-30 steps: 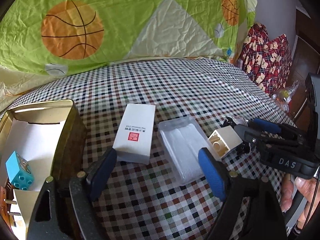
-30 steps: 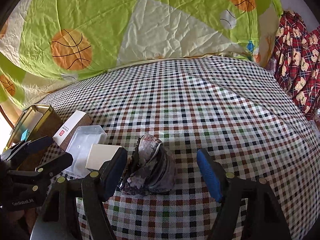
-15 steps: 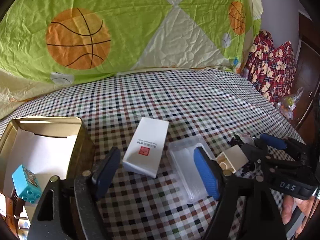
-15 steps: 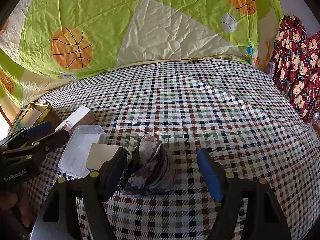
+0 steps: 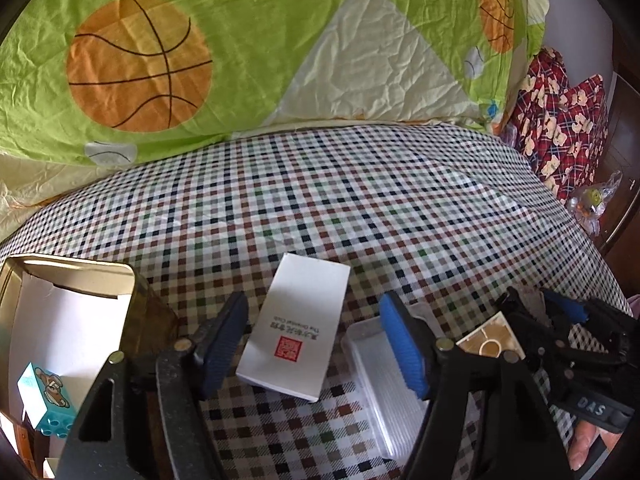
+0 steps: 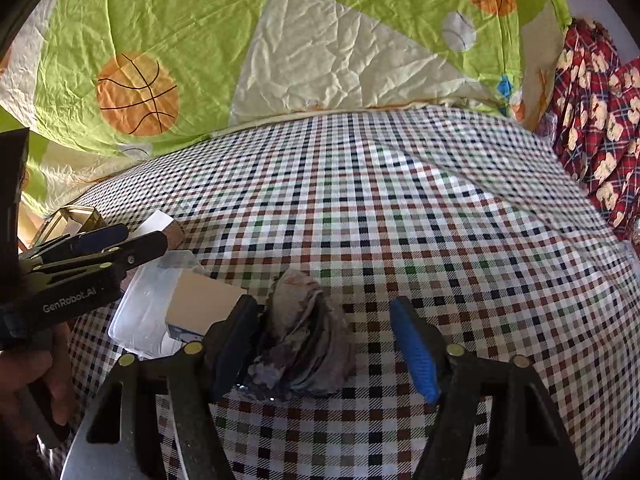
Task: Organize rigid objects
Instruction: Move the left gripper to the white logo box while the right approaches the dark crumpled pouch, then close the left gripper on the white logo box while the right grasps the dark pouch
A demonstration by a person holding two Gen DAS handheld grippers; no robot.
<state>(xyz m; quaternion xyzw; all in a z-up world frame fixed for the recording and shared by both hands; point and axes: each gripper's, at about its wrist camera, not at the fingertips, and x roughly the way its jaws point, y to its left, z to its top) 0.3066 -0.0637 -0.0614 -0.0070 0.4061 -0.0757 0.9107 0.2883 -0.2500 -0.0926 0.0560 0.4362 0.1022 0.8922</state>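
Between the blue-padded jaws of the left gripper (image 5: pixel 316 346), low in the centre of the left wrist view, lies a flat white carton (image 5: pixel 295 325) with crisp edges, a red square stamp and a line of small print; the jaws are closing around it, yet both pads stand clear of its sides, so nothing is gripped. Just right of that carton, partly under the right-hand pad, sits a clear plastic tray (image 5: pixel 394 396), shallow, ribbed and glossy. Beyond it at the right edge is a cream building brick (image 5: pixel 490 342) lying with its hollow underside up. At the lower left of the same view, an open gold-toned tin (image 5: pixel 72 270) with a white paper lining holds a turquoise toy brick (image 5: pixel 46 398) printed with a cartoon animal. Low in the centre of the right wrist view, the right gripper (image 6: pixel 320 354) straddles a crumpled, mottled grey-and-pink lump (image 6: pixel 302 344) of wrinkled soft-looking material; its jaws are closing, the dark left pad touching or nearly touching the lump's side while the blue right pad stands well apart from it, so it is not clamped. Everything rests on a checked cloth (image 6: pixel 400 208) of small brown, green and navy squares, backed by a crinkled green quilt (image 5: pixel 240 40) with orange basketballs.
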